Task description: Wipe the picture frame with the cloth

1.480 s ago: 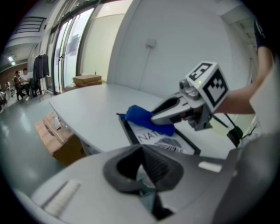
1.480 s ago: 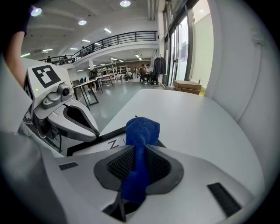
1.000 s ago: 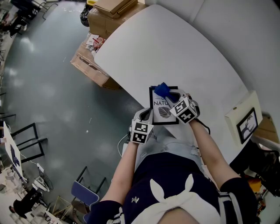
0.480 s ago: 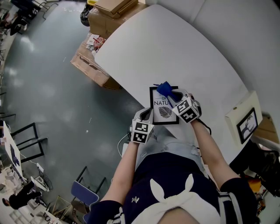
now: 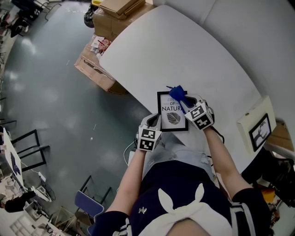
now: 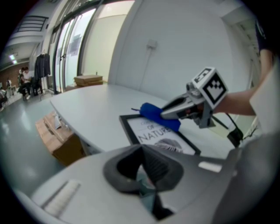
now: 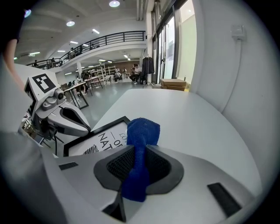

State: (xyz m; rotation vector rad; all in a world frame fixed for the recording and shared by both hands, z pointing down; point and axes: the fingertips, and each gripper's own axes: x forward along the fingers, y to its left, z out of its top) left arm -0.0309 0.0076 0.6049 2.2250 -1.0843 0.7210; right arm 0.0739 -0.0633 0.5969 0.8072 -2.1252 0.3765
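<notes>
A black picture frame [image 5: 172,112] with a white leaf print lies flat near the front edge of the white table [image 5: 184,50]. My right gripper [image 5: 188,104] is shut on a blue cloth [image 5: 178,94], which rests on the frame's far right corner. In the right gripper view the cloth [image 7: 140,140] runs up between the jaws over the frame [image 7: 97,139]. My left gripper [image 5: 156,121] sits at the frame's near left corner with its jaws shut; whether it touches the frame is hidden. The left gripper view shows the cloth [image 6: 156,115] on the frame [image 6: 158,136] under the right gripper [image 6: 171,111].
A white box holding a second framed picture [image 5: 259,128] stands at the table's right edge. Cardboard boxes [image 5: 96,69] lie on the floor left of the table, with more [image 5: 120,8] at the far end. The table's front edge runs just under my grippers.
My right gripper has slid the blue cloth a little to the right along the frame's far edge. The left gripper and the frame have stayed put.
</notes>
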